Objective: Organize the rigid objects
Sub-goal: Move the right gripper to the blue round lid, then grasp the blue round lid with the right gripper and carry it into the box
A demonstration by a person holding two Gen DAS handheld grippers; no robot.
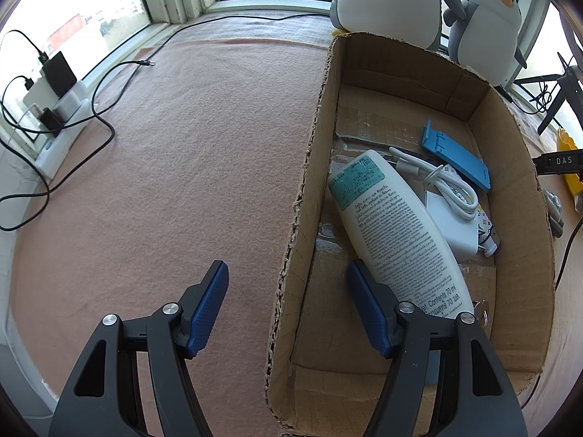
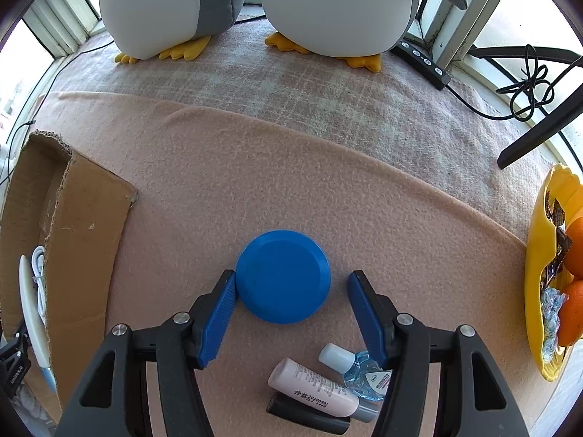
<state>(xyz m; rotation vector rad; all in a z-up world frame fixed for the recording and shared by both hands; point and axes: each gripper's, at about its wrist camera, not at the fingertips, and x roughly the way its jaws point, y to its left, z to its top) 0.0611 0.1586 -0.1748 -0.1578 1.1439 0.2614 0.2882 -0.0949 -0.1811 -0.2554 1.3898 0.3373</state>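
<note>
In the left wrist view a cardboard box (image 1: 313,167) holds a white lotion bottle (image 1: 397,229), a white charger with cable (image 1: 452,200) and a blue stand (image 1: 455,153). My left gripper (image 1: 288,291) is open and empty, its fingers straddling the box's left wall. In the right wrist view a round blue disc (image 2: 283,276) lies on the pink blanket. My right gripper (image 2: 288,296) is open around the disc, its left pad (image 2: 218,313) touching the disc's edge. A pink tube (image 2: 313,388), a small clear blue bottle (image 2: 359,367) and a dark object (image 2: 306,417) lie beneath the gripper.
Two plush penguins (image 2: 328,3) sit at the back. A yellow bowl (image 2: 539,255) with oranges is at the right edge. The box (image 2: 83,225) stands at the left. A power strip and black cables (image 1: 62,109) lie at the far left.
</note>
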